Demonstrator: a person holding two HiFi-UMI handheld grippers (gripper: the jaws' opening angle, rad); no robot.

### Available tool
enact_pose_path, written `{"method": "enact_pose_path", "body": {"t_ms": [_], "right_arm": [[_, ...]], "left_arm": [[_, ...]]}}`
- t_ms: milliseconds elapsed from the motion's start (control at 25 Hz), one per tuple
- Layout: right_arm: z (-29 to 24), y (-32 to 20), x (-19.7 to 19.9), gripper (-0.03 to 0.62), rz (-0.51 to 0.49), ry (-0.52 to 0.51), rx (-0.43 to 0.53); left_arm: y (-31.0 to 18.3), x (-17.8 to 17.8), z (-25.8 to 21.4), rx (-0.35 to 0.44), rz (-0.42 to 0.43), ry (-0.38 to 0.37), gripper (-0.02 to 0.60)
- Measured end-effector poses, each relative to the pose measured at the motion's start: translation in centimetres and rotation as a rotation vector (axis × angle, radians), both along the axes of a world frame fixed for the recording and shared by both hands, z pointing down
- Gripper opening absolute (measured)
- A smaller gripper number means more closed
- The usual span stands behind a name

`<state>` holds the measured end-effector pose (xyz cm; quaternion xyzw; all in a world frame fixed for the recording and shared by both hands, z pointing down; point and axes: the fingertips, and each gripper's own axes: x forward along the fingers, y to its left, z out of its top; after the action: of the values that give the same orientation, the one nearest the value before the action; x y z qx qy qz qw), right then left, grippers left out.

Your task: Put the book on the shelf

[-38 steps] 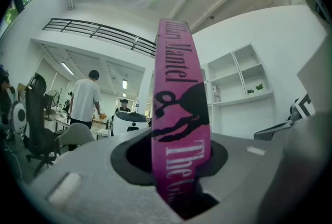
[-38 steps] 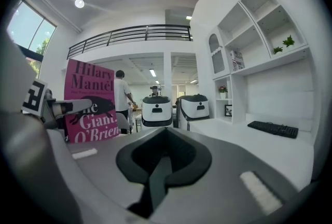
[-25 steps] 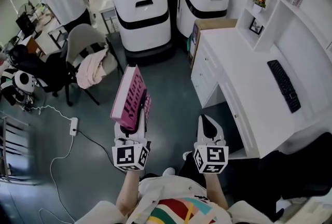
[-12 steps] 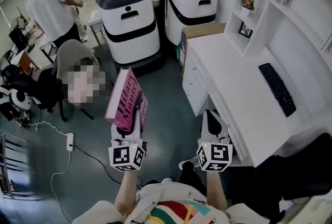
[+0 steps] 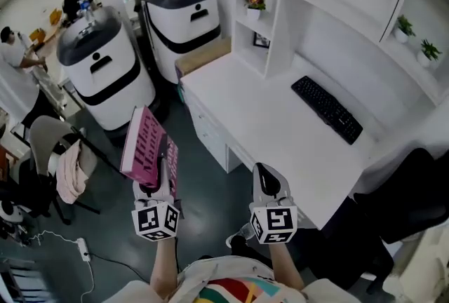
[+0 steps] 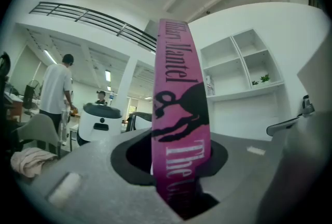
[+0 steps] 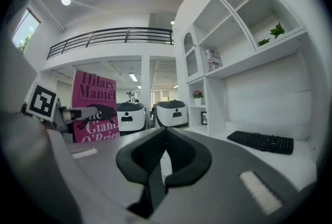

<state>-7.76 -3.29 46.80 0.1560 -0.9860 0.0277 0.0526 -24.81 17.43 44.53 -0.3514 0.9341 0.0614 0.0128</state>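
The pink book is sitting left of centre in the head view, standing upright. The left gripper is clamping its lower edge btwn both jaws; in the left gripper view the spine is filling the gap, so the grip is looking firm. What's changing: over the last sec the head view is swinging off the open room. The shelf is now filling the upper right of the frame, w/ the desk and keyboard right of centre, while the white machines are sliding to the upper left. The book's spot in the frame and its tilt are staying abt the same. I'm reading this as the carry/turn phase: I'm facing the target now, but the book is still well apart from any compartment and needing a lift up and to the right. Both forearms are reaching fwd from the bottom edge, side by side. The right gripper is riding along empty, jaws pressed together, pointing toward the desk edge.
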Motion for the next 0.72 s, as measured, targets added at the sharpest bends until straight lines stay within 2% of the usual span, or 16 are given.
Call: {"method": "enact_pose_path", "body": {"t_ms": [200, 360, 560, 720], "right_arm": [[0.7, -8.9, 1.7, 0.003, 0.163, 0.004, -0.029], [0.1, -15.5, 4.1, 0.003, 0.277, -0.014, -0.003], [-1.0, -20.7, 8.3, 0.003, 0.442, -0.038, 0.02], [-2.1, -22.9, 12.2, 0.003, 0.583, -0.043, 0.064]], "left_arm": [[-13.6, -1.0, 0.0, -0.004, 0.19, 0.019, 0.14], [-23.8, 0.4, -0.5, -0.011, 0.338, -0.011, 0.14], [-32.1, 2.6, -1.2, 0.001, 0.497, -0.022, 0.14], [-37.1, 4.2, -2.8, 0.057, 0.603, -0.032, 0.14]]}}
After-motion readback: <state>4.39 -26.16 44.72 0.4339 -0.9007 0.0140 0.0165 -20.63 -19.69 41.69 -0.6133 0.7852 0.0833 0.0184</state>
